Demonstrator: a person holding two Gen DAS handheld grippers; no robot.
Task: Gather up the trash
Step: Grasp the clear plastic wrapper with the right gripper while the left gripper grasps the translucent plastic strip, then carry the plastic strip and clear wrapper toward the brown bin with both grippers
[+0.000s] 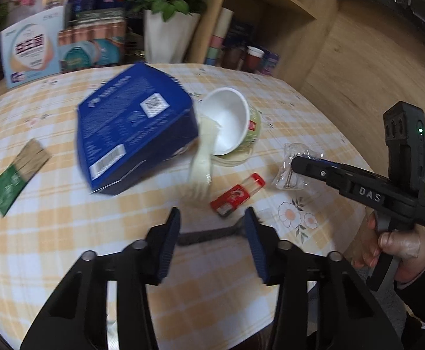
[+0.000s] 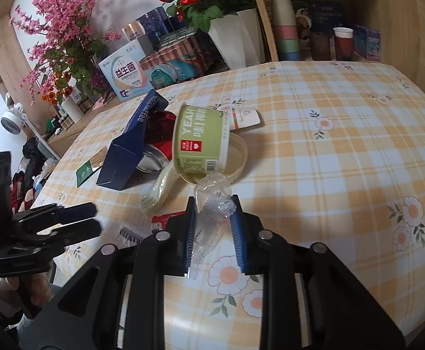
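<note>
On the checked tablecloth [image 1: 66,233] lay one blue box [image 1: 136,128] at frame centre, one tipped green cup [image 2: 199,143], one plastic fork [image 1: 200,166] and one red packet [image 1: 237,194], while the right gripper [image 2: 215,230] pinched one clear wrapper [image 2: 212,204] and the left gripper [image 1: 212,233] hovered with jaws apart over a dark comb [image 1: 206,236], not touching it.

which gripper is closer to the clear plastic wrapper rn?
Right. The right gripper has the clear plastic wrapper pinched between its pads. The left gripper sits apart, over a black comb near the table's front edge.
</note>
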